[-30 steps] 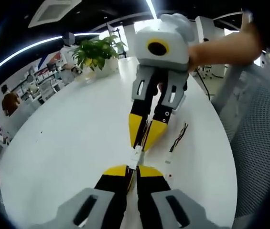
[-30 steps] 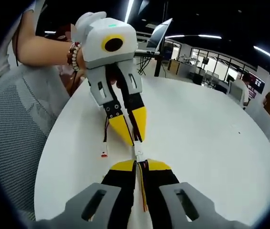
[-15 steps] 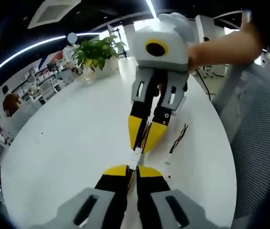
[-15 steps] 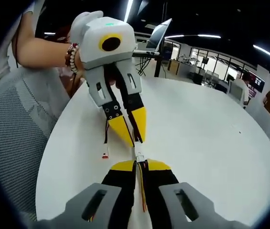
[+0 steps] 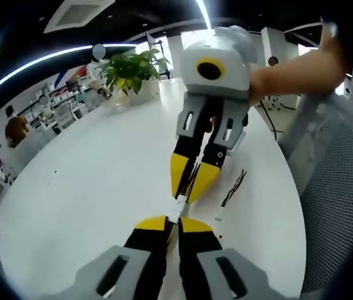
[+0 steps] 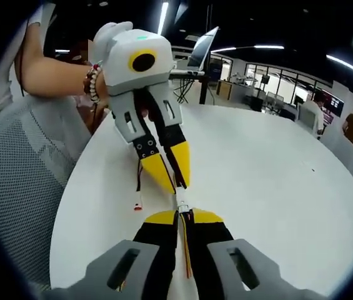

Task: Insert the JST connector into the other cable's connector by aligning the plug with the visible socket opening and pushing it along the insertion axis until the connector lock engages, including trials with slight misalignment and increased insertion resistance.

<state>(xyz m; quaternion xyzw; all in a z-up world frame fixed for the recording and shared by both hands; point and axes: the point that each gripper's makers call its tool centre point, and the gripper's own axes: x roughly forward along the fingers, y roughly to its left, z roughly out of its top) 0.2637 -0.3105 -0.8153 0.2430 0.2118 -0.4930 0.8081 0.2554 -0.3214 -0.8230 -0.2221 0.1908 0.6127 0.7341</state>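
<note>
- The white bench lies open and bare on the far side of the two claws.
- A loose spare cable lies just beside the right claw, toward the bench edge.
- A potted plant stands well apart at the far rim.
- A mesh chair crowds the near edge, possibly touching the bench.
- The left claw meets the other tip to tip, leaving no gap between.

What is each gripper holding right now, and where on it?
Each is shut on a cable just behind its white connector: left gripper, right gripper. The connectors meet between the tips.
</note>
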